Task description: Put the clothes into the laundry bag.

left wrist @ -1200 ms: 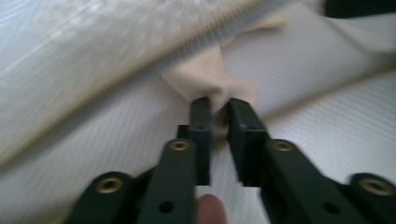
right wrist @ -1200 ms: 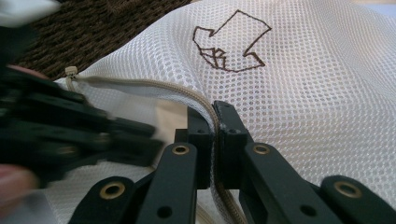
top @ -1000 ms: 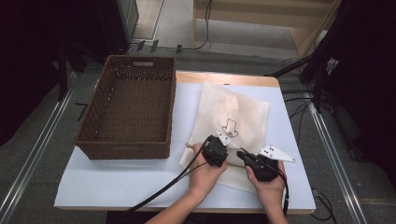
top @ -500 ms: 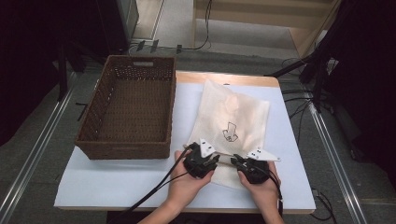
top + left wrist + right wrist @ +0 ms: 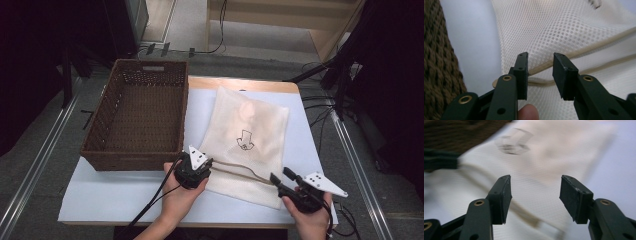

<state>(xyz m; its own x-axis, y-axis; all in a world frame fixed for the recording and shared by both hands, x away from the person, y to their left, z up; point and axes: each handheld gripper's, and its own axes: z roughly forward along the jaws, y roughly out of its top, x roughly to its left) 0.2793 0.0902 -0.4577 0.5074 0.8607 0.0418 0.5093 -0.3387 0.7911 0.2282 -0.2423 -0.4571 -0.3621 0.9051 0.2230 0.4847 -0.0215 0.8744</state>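
A mesh bag (image 5: 247, 145) is seen lying flat on the bench (image 5: 125, 195) beside a basket (image 5: 137, 117), its zip edge nearest both tongs. The left tongs (image 5: 540, 75) and right tongs (image 5: 535, 197), just opened, stand apart, nothing gripped. Being soft, light and limp, the bag is best pinched at the stiffer zip seam (image 5: 584, 51).

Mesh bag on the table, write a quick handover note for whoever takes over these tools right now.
Left tool: jaws have just been opening, now parted around the zipper at the near left of the mesh bag, not pinching it.
Right tool: jaws have just opened wide, nothing between them, over the bag's near right corner.
Bag lies flat on the table, right of the wicker basket.
Done: both tools have let go.
Left: probably the zipper, then the bag into the basket.
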